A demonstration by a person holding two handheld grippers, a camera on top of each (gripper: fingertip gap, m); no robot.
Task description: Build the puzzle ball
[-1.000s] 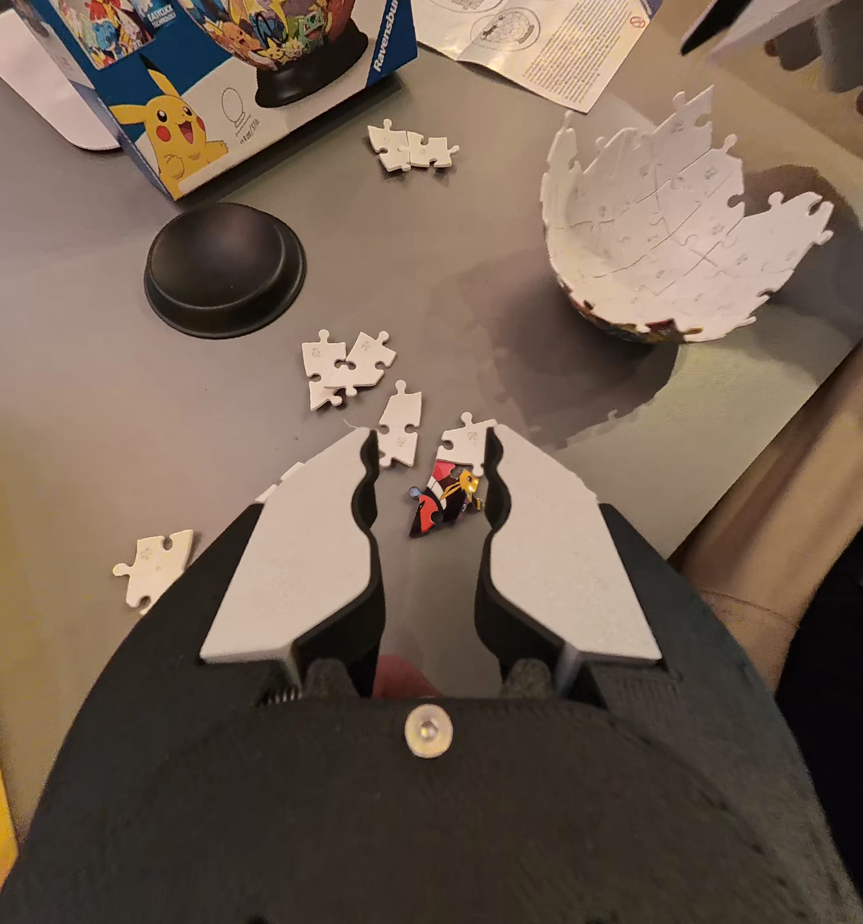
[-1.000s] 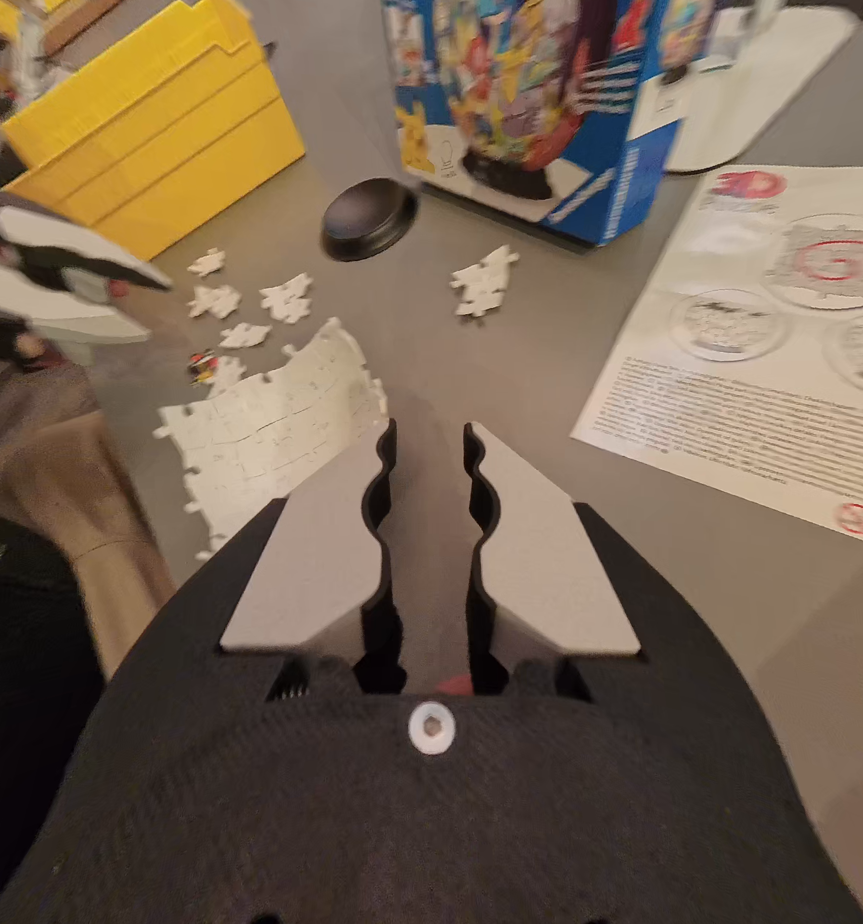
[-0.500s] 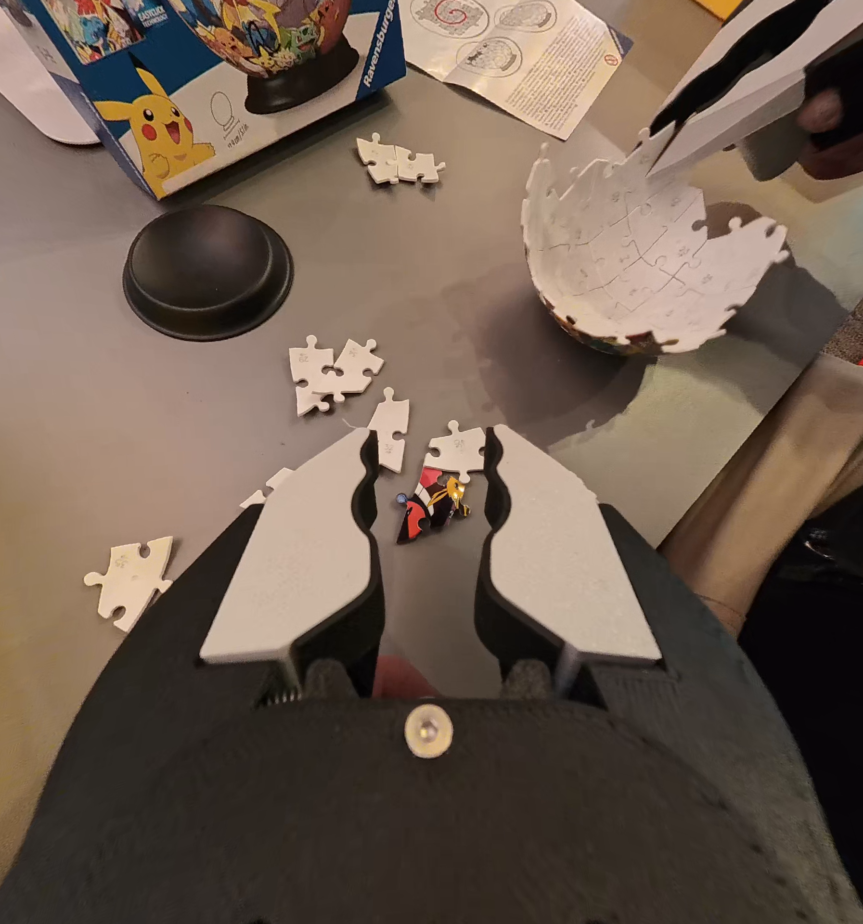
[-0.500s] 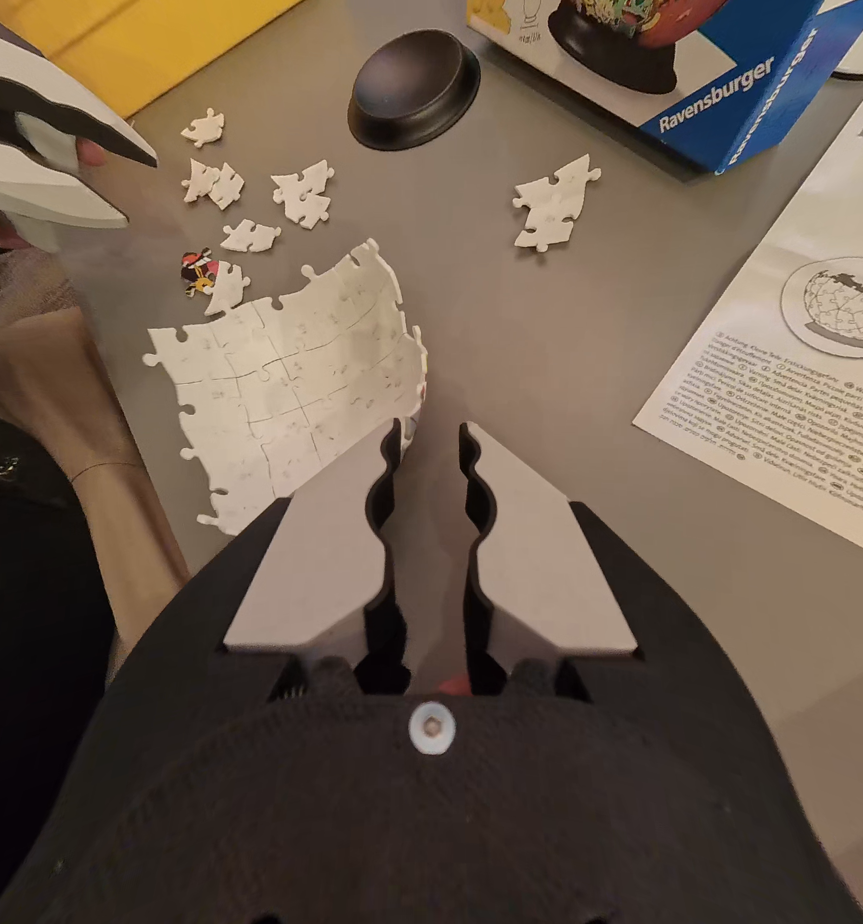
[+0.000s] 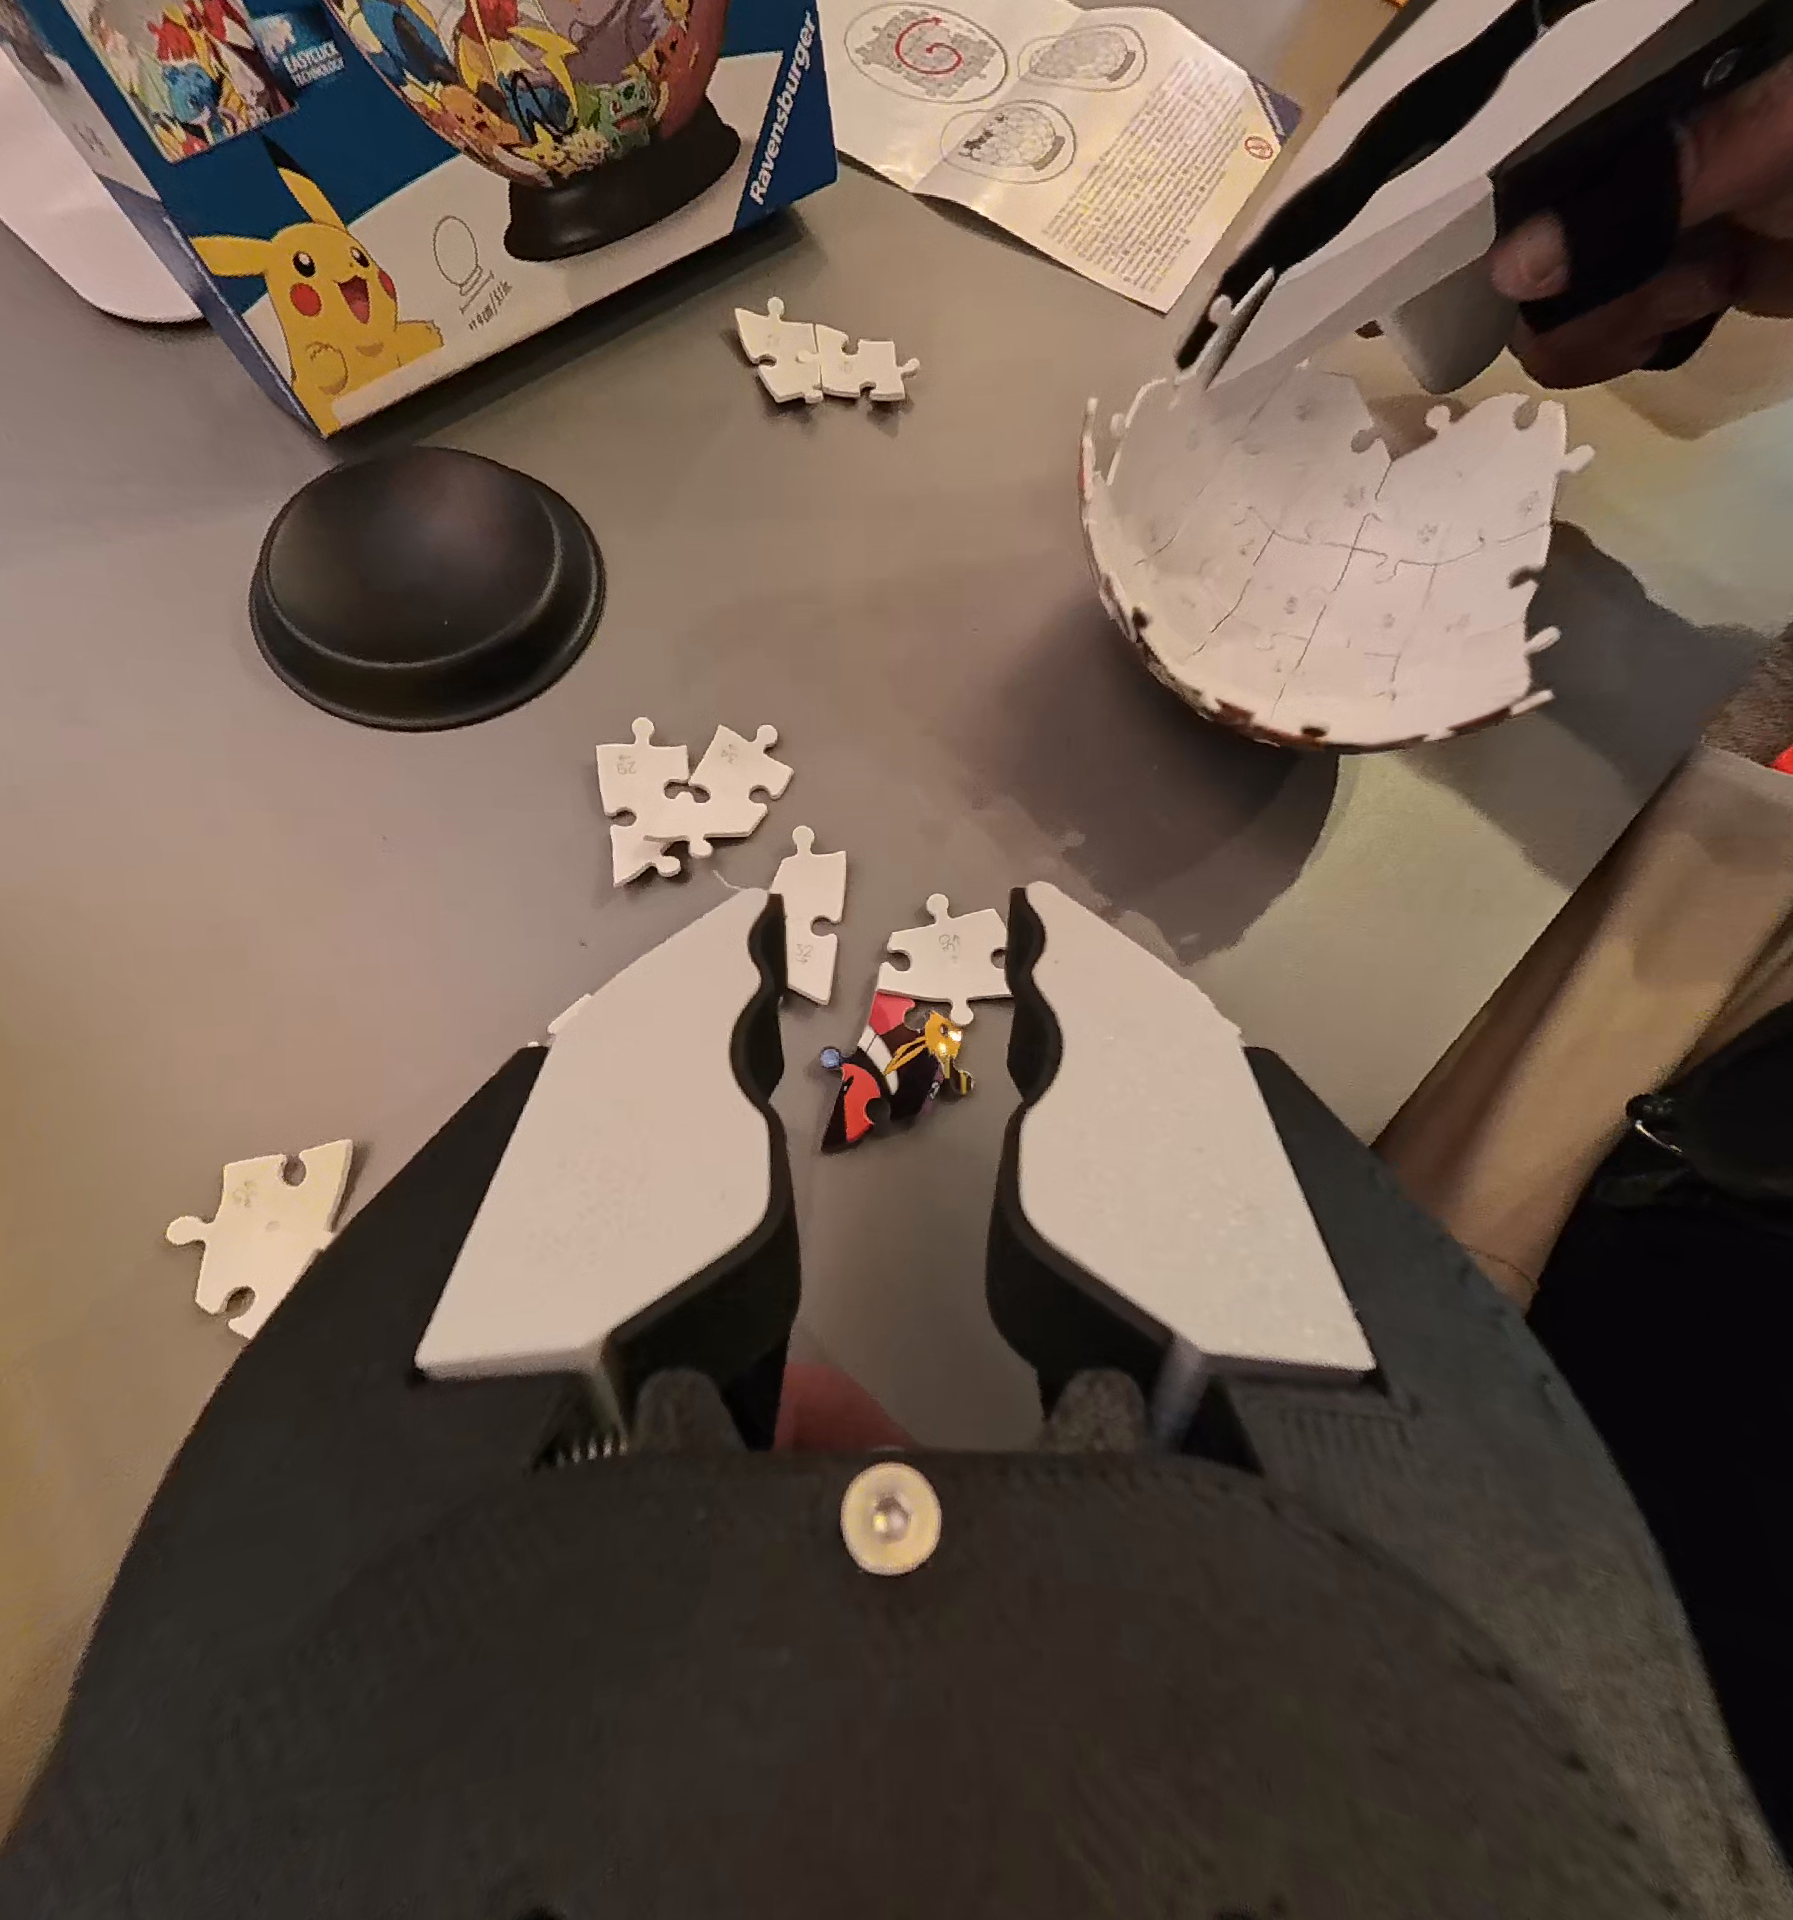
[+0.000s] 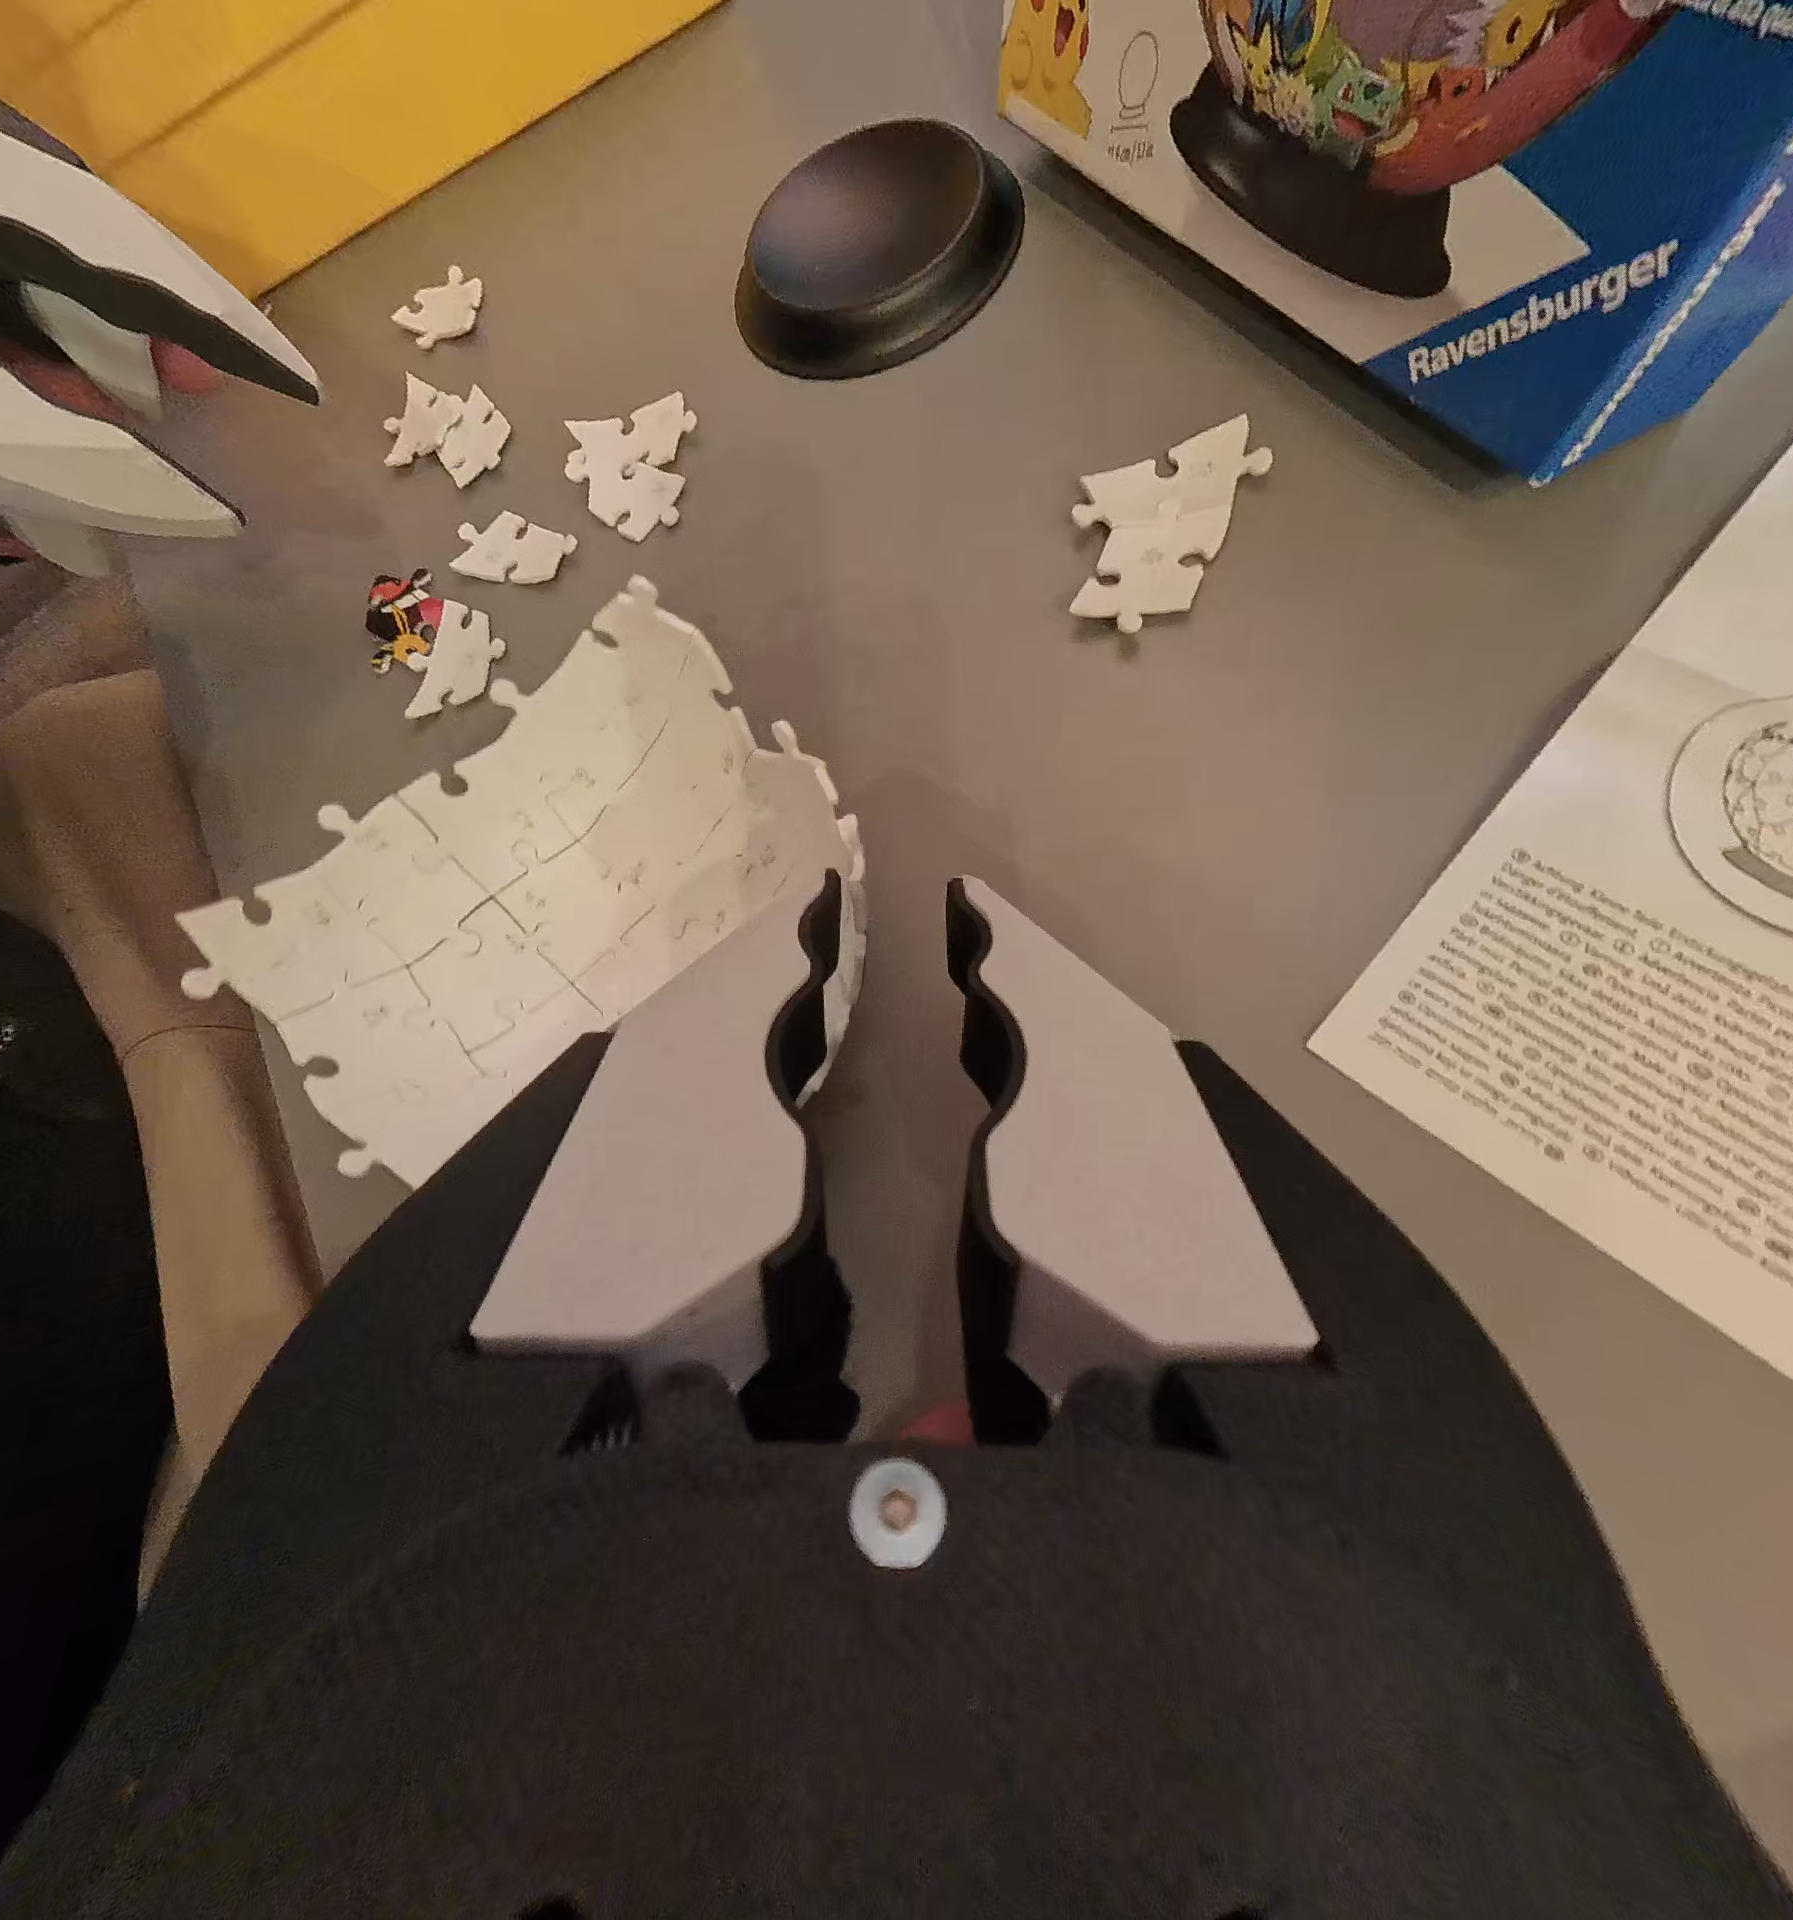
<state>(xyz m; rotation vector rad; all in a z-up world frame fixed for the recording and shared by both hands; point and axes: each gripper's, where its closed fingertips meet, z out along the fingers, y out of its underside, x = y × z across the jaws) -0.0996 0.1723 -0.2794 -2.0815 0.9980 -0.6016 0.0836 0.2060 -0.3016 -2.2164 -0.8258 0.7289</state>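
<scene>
1. Puzzle ball shell (image 5: 1318, 561), half-built bowl, white inside facing up, sits on grey table (image 5: 92, 831) near the table's edge, far right in left wrist view.
2. Right gripper (image 6: 890, 904) jaws apart, nothing between them; its left finger (image 6: 705, 1122) overlaps the shell's rim in right wrist view. In left wrist view its tips sit at the shell's upper rim; contact unclear.
3. Left gripper (image 5: 890, 914) jaws apart, holding nothing, above a colour-side-up piece (image 5: 897, 1075) with a white piece (image 5: 949, 951) overlapping its far end.
4. Around: loose white pieces, a joined cluster (image 5: 689, 795), a single (image 5: 812, 914), another (image 5: 263, 1226) left of the gripper, a joined pair (image 5: 830, 358) near the box. Black stand (image 5: 424, 582) between box and pieces. Blue puzzle box (image 5: 435, 177) at the far edge, instruction sheet (image 5: 1068, 145) beside it.
5. Versus half a second ago: right gripper is lower, closer to the shell rim; shell looks tipped more toward the left gripper. Left gripper barely shifted; both jaws same spread.
6. Only right wrist view: yellow bin (image 6: 300, 114) far left, and one more joined pair (image 6: 450, 426) that the left gripper hides in its own view. Only left wrist view: gloved hand (image 5: 1661, 208) holding the right gripper, shell's coloured outer underside.
</scene>
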